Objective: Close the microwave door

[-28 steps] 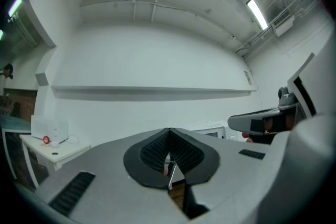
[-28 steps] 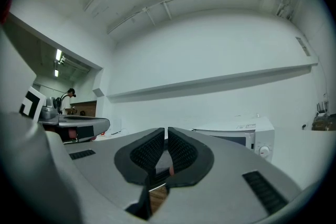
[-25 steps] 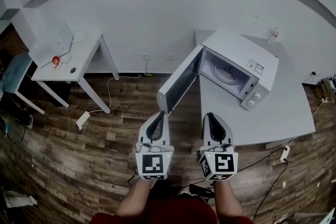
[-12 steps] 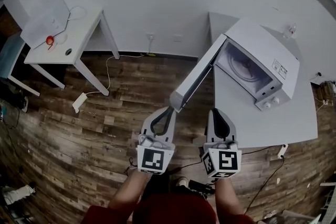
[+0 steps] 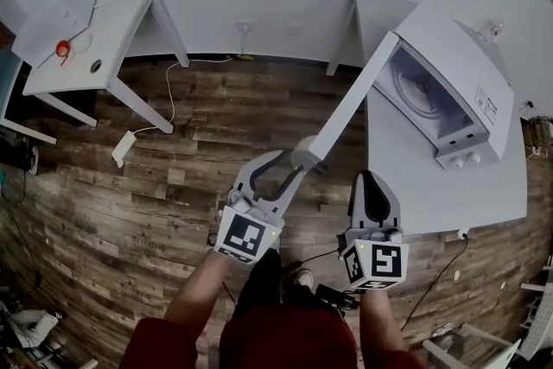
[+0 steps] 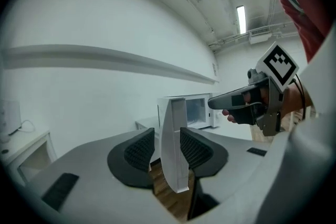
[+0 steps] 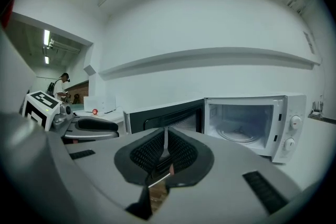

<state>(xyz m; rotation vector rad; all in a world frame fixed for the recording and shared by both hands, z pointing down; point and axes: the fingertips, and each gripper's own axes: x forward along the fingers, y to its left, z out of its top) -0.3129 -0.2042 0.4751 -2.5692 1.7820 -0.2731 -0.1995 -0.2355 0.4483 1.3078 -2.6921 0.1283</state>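
Note:
A white microwave (image 5: 449, 91) stands on a white table (image 5: 432, 186) at the right, its door (image 5: 346, 112) swung wide open toward me. My left gripper (image 5: 289, 160) is at the door's free edge, its jaws opening with the edge between them. In the left gripper view the door edge (image 6: 174, 165) stands upright between the pads, with a gap at the left pad. My right gripper (image 5: 371, 179) hovers shut over the table's near edge, holding nothing. The right gripper view looks into the open cavity (image 7: 252, 123) past the dark inner face of the door (image 7: 163, 115).
A white side table (image 5: 86, 47) with a small red thing (image 5: 61, 48) stands at the back left. A power strip (image 5: 123, 149) and cables lie on the wooden floor. A person (image 7: 62, 86) stands far off in the right gripper view.
Both grippers have come down and forward toward the microwave. The left jaws, shut before, now stand apart around the door's free edge.

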